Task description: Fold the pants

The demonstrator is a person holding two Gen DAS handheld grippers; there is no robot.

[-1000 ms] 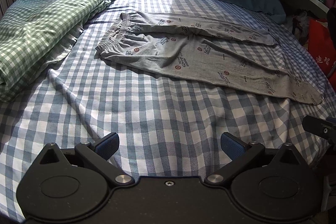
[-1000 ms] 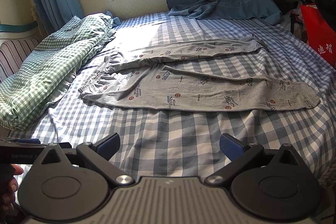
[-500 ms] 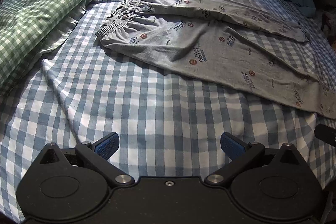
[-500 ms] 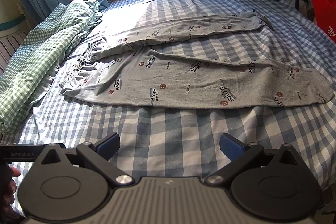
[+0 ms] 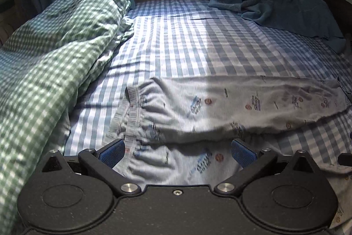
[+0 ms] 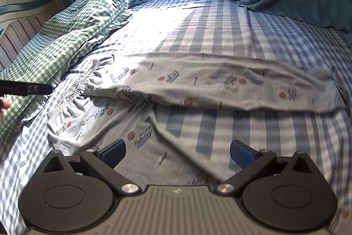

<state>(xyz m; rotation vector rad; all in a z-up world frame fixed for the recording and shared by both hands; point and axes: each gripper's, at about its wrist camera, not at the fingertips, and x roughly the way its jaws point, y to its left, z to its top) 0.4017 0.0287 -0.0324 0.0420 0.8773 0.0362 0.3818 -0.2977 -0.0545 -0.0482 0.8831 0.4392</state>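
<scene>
Grippers low over near leg: left hand-held gripper (image 5: 177, 150) and right hand-held gripper (image 6: 177, 151) both spread wide, nothing grasped, probably lining up pinches. Pants (image 6: 198, 85) flat on bed (image 6: 220, 21), legs splayed, unfolded.

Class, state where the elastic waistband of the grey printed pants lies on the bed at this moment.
In the right wrist view, the elastic waistband lies at the left end of the grey printed pants, beside the green checked quilt, on the blue checked sheet.
</scene>
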